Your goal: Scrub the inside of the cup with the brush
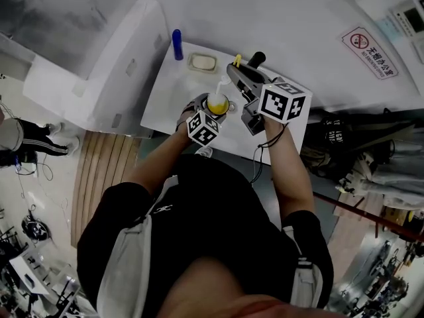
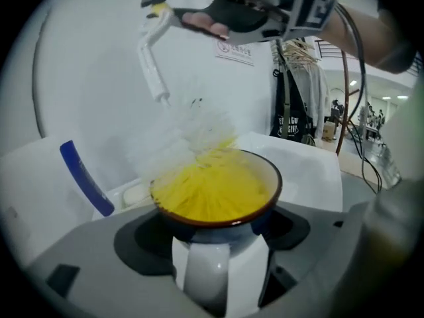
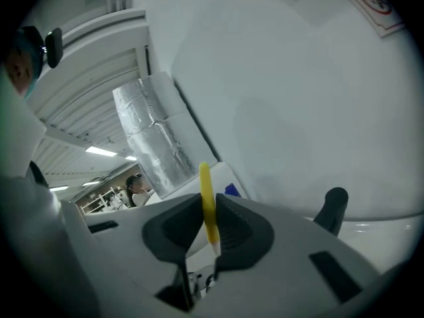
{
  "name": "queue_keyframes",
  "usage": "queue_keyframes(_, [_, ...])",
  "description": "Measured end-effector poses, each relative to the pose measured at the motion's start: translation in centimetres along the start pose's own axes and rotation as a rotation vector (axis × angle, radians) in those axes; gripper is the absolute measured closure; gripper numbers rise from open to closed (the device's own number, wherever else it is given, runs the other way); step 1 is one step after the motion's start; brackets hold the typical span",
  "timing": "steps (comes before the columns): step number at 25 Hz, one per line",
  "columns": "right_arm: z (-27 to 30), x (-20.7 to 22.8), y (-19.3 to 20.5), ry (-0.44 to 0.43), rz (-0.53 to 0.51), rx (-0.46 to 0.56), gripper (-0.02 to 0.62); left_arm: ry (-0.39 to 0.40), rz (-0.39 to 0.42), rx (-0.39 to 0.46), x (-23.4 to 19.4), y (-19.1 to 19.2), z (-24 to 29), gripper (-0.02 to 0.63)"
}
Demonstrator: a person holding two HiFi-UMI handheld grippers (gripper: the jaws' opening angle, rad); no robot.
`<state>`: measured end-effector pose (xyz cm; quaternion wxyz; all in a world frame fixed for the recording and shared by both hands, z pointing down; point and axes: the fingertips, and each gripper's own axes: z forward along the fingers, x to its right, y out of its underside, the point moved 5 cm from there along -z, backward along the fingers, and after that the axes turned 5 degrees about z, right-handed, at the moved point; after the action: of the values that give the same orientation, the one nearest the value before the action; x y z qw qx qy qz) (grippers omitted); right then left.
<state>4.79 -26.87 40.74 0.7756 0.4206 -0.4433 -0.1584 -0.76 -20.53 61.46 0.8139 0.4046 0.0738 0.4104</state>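
Yellow fills the inside of the cup [image 2: 215,191], a small mug with a brown rim, a dark outer wall and a white handle that faces the left gripper's camera. The left gripper [image 2: 215,238] has its jaws closed on the cup, one on each flank. It holds the cup upright over the near part of a white table [image 1: 165,91]. Whether the cup's base touches the table cannot be told. The brush [image 2: 154,71] slants down into the cup from above. Its pale and yellow bristles are smeared into a blur at the cup's mouth, and its white handle rises up and to the left. The right gripper [image 3: 203,225] has its jaws pressed together on the yellow end of that handle, above the cup. Farther back on the table stands a blue stick-shaped object [image 1: 177,44], with a shallow white dish [image 1: 202,62] just beside it. A black knob [image 1: 256,59] shows near the right gripper.
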Motion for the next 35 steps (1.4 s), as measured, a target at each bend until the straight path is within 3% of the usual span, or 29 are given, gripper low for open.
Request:
queue_keyframes(6, [-2.8, -2.6, 1.0, -0.064, -0.058, -0.009, 0.531, -0.028, -0.077, 0.033, -1.7, -0.4, -0.5, 0.225])
queue_keyframes(12, [-7.3, 0.4, 1.8, 0.031, 0.059, 0.039, 0.538, -0.043, -0.121, 0.088, -2.5, -0.8, -1.0, 0.225])
queue_keyframes(17, [-9.7, 4.9, 1.6, 0.112, 0.226, 0.124, 0.54, -0.057, -0.082, 0.131, -2.6, -1.7, -1.7, 0.225])
queue_keyframes(23, [-8.7, 9.2, 1.2, 0.23, 0.261, 0.181, 0.54, -0.062, -0.009, 0.097, -1.6, -1.6, -1.7, 0.225])
queue_keyframes(30, [-3.8, 9.1, -0.8, 0.253, 0.189, 0.176, 0.54, -0.038, 0.098, 0.076, 0.6, -1.3, -2.0, 0.225])
queue_keyframes(35, [-0.2, 5.6, -1.6, 0.175, 0.079, 0.123, 0.541, -0.015, 0.141, 0.056, 1.7, -1.2, -2.0, 0.225])
